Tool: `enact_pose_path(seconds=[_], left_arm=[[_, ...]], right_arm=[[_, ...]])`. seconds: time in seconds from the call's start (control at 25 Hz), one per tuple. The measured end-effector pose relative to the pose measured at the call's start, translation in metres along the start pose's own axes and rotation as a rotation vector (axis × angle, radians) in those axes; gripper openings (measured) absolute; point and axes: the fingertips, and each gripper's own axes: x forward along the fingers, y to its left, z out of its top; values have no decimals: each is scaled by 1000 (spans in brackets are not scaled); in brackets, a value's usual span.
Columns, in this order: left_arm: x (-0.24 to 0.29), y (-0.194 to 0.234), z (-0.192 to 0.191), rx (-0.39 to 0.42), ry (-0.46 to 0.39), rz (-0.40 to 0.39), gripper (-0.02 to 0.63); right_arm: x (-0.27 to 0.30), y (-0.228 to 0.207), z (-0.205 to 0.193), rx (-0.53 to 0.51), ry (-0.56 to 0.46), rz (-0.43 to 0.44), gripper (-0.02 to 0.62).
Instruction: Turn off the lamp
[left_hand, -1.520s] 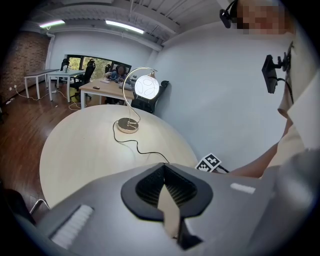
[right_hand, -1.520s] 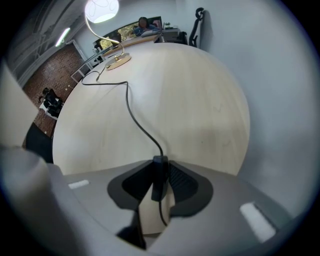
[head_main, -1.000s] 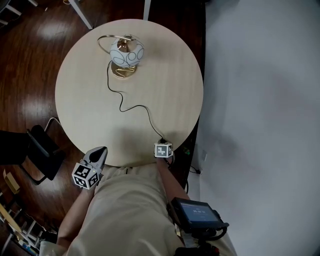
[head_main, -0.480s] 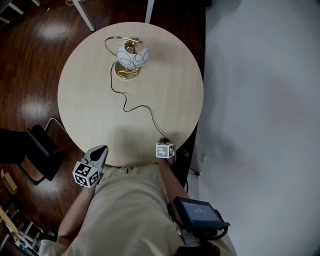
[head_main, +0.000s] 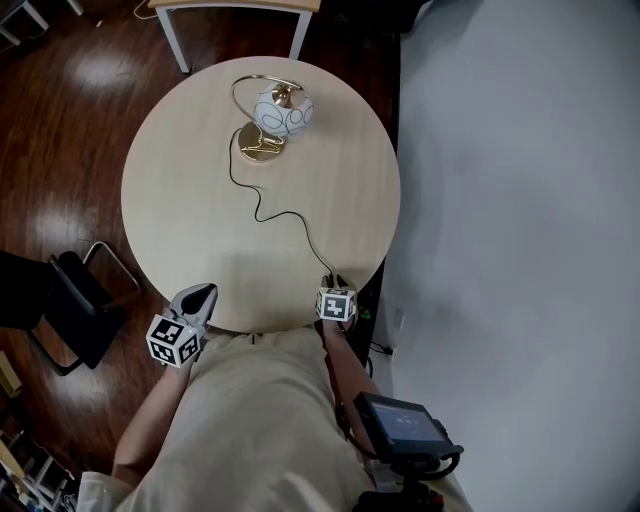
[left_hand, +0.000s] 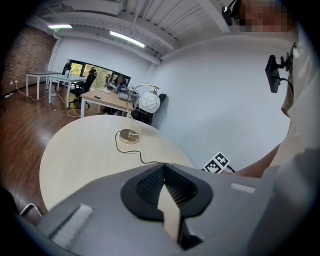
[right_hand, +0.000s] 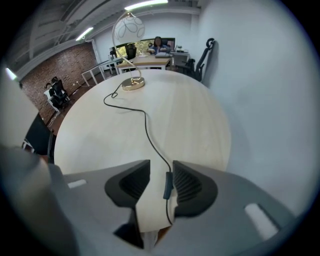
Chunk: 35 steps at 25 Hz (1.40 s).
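On the far side of the round table (head_main: 180, 200) stands the lamp (head_main: 282, 112), a white globe on a gold hoop and base. Its black cord (head_main: 275, 215) snakes to the near edge. My right gripper (head_main: 333, 285) points steeply down over the cord's inline switch (right_hand: 168, 184). Its jaws are opening; the switch lies between them, close to the right pad (right_hand: 192, 185), and no pad presses on it. My left gripper (head_main: 200, 295) hovers at the table's near left edge, jaws shut on nothing (left_hand: 163, 167). From there the lamp (left_hand: 149, 102) appears far ahead.
A black chair (head_main: 70, 305) stands on the wooden floor left of the table. A desk's white legs (head_main: 170, 35) are beyond the far edge. A pale wall (head_main: 520, 200) runs along the right. A black device (head_main: 400, 425) hangs at the person's waist.
The right gripper has lifted a little above the cord at the table's edge. The head view has shifted, so the lamp sits further right. The left gripper has barely moved.
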Motion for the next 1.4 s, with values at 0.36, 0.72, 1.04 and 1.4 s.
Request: enact_pose_path(seconds=[0.36, 0.72, 1.04, 1.4], left_arm=[[-30, 2, -11, 20, -81, -54, 2], [-50, 8, -30, 65, -130, -77, 0], [-63, 2, -42, 65, -150, -55, 0], [-81, -42, -55, 87, -164, -27, 0]], right_arm=[[-69, 17, 30, 134, -254, 14, 35], [-125, 47, 24, 234, -373, 79, 31], [-148, 48, 8, 124, -411, 65, 31], [-197, 36, 9, 60, -498, 55, 31]])
